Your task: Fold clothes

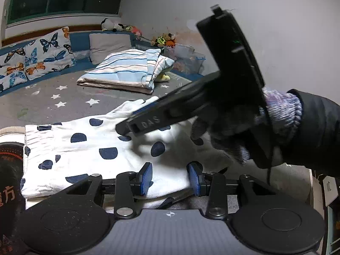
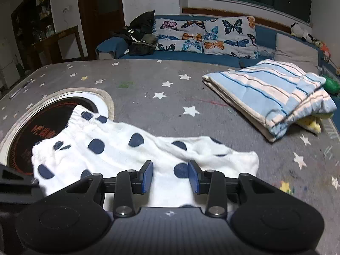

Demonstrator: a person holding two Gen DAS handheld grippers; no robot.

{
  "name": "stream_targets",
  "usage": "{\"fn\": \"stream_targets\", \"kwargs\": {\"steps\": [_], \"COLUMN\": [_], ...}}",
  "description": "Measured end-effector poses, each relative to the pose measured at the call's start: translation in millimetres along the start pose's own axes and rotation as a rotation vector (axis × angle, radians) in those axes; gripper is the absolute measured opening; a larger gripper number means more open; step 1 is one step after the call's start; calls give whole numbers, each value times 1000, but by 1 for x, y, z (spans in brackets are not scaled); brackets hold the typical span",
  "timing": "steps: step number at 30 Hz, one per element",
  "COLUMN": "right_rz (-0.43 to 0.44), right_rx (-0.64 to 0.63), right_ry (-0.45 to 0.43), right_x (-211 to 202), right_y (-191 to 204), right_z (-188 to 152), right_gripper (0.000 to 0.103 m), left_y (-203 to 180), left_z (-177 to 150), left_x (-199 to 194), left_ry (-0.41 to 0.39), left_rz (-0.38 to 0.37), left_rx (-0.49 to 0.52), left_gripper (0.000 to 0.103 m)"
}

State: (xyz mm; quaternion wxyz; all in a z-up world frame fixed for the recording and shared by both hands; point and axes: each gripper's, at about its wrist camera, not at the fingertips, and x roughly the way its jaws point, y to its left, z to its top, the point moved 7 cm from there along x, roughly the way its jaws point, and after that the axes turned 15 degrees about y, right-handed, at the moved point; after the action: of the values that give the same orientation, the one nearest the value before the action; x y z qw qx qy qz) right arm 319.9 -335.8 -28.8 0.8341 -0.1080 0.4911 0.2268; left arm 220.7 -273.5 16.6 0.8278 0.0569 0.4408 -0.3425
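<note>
White shorts with navy dots (image 1: 85, 148) lie folded on the grey star-print bed cover (image 1: 53, 106); they also show in the right wrist view (image 2: 119, 148). My left gripper (image 1: 170, 177) is open just above the near edge of the shorts. My right gripper (image 2: 170, 176) is open over the shorts' near edge; in the left wrist view its fingers (image 1: 136, 125) hover low over the cloth, held by a gloved hand (image 1: 233, 131). Neither gripper holds cloth.
A folded blue-striped blanket (image 2: 269, 93) lies on the bed to the right. A round black mat (image 2: 42, 127) sits under the shorts' waistband. Butterfly pillows (image 2: 208, 36) and dark clothes (image 2: 140, 36) line the far edge. Plush toys (image 1: 161, 40) sit by the wall.
</note>
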Motion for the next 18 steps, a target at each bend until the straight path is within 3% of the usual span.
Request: {"fn": "stream_targets", "kwargs": {"steps": [9,18], "right_rz": [-72,-39], "right_rx": [-4,63], "right_ry": [-17,-72], "right_x": [15,-12], "right_y": [-5,-23], "right_z": [19,25], "right_gripper": [36,36], "left_y": [0,1], "left_z": [-2,3], "left_x": [-5,-20], "left_ry": [-3,-37], "left_rz": [-11,-15], "left_rx": [-10,-18], "left_gripper": [41,42]}}
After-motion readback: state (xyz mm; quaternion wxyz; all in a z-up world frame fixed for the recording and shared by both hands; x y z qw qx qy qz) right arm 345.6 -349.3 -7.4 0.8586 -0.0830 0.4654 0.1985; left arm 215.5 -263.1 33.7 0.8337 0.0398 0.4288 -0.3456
